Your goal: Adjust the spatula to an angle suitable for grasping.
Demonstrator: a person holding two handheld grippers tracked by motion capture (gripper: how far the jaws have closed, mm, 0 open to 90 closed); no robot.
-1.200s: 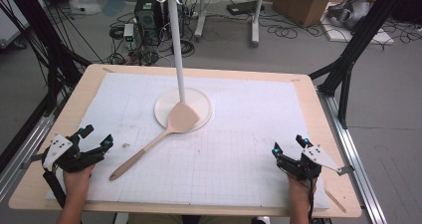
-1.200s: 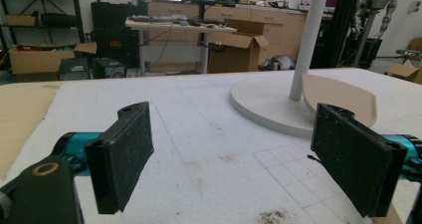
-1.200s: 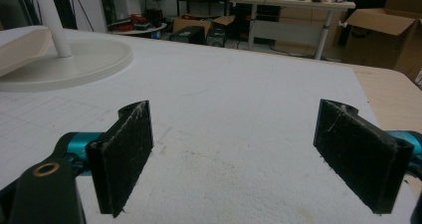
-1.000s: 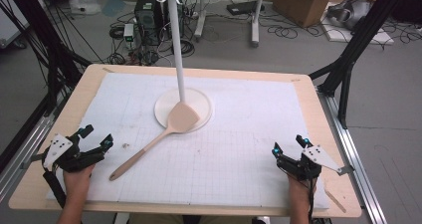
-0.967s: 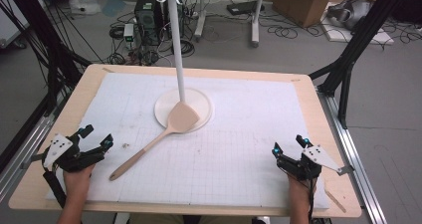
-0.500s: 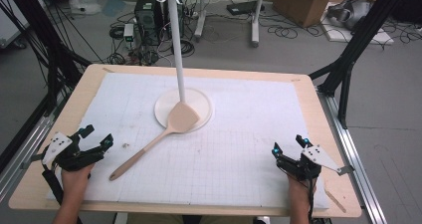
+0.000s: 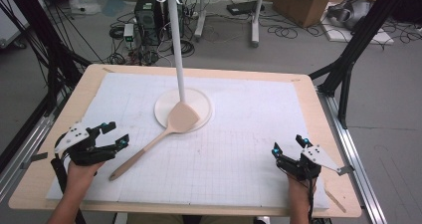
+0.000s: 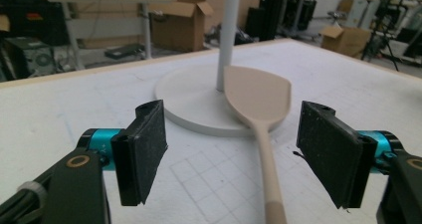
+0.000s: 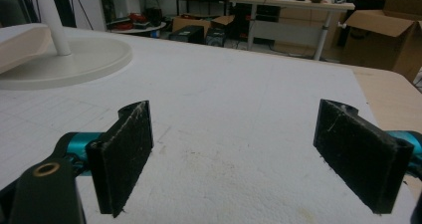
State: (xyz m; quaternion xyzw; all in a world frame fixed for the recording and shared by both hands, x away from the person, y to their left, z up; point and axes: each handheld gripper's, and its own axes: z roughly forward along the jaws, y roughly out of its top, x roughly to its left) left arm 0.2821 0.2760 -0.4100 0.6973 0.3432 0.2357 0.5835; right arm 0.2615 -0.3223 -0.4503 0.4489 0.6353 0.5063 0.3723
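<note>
Spatula (image 7: 164,134) on surface (image 7: 239,149), blade on stand (image 7: 175,59) base at 12. Our left tool (image 7: 110,136) wide, handle between jaws; right tool (image 7: 288,145) wide, empty. We judge spatula light, stiff; grip mid-handle.

A brown cardboard box (image 7: 303,2) sits on the grey floor at one o'clock beyond the table, a black computer tower (image 7: 148,12) at eleven.

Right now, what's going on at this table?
A person holds a gripper in each hand over a white mat, and nothing is grasped. The left gripper sits open beside the handle of a beige spatula, whose blade rests on the round base of a white hook stand. The right gripper is open near the mat's front right corner.
</note>
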